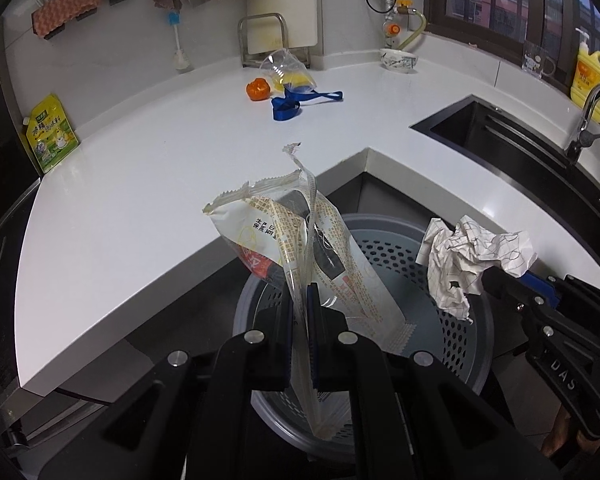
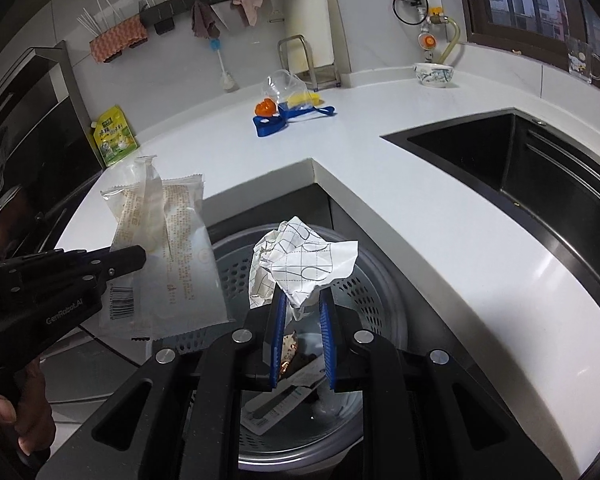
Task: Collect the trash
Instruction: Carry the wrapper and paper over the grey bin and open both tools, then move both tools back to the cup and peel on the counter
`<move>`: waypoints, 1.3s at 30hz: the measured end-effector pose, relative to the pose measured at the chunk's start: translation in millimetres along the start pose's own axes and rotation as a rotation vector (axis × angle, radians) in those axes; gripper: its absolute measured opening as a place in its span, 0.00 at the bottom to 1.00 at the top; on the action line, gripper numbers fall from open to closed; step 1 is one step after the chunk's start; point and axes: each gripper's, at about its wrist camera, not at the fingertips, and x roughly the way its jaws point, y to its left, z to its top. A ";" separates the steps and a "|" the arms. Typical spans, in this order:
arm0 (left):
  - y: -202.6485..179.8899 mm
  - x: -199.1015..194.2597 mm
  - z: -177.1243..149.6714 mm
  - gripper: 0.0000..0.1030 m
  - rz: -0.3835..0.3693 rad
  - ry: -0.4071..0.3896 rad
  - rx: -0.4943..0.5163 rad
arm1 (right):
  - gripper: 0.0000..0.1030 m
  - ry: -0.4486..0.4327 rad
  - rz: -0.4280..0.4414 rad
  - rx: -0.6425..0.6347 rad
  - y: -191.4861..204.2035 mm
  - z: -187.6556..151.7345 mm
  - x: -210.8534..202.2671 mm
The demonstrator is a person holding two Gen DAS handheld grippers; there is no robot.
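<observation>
Held over bin (image 1: 476, 320): wrapper (image 1: 300, 248) pinched in my left gripper (image 1: 300, 320), crumpled paper (image 2: 300, 264) clamped in my right gripper (image 2: 302, 320). Binned: some scraps. Left on counter (image 1: 160, 184): plastic bag (image 1: 284, 72).

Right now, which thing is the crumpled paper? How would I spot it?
Find the round grey bin with holes, tucked in the corner of the white counter. Above it the right gripper pinches the crumpled paper. Unlike the flat plastic wrapper beside it, it is a white ball with thin dark grid lines.
</observation>
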 end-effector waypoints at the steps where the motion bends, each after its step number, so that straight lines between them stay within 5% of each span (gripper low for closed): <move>1: 0.6 2.4 -1.0 0.07 -0.001 0.008 -0.001 | 0.16 0.004 0.000 0.002 -0.8 -0.8 1.4; 24: -6.5 40.2 -14.0 0.10 -0.058 0.122 -0.005 | 0.16 0.090 0.017 0.057 -11.1 -14.1 34.6; 28: -6.7 40.9 -14.1 0.32 -0.051 0.119 -0.007 | 0.18 0.097 0.022 0.054 -10.4 -16.5 38.2; 31: -6.1 38.6 -13.8 0.35 -0.044 0.107 -0.009 | 0.23 0.094 0.020 0.052 -10.2 -16.7 37.7; 35: -3.5 37.9 -14.5 0.47 -0.037 0.109 -0.019 | 0.43 0.081 0.016 0.051 -11.2 -15.4 34.2; 39: 1.4 36.3 -13.0 0.50 -0.029 0.101 -0.037 | 0.43 0.067 0.008 0.048 -11.9 -14.4 29.4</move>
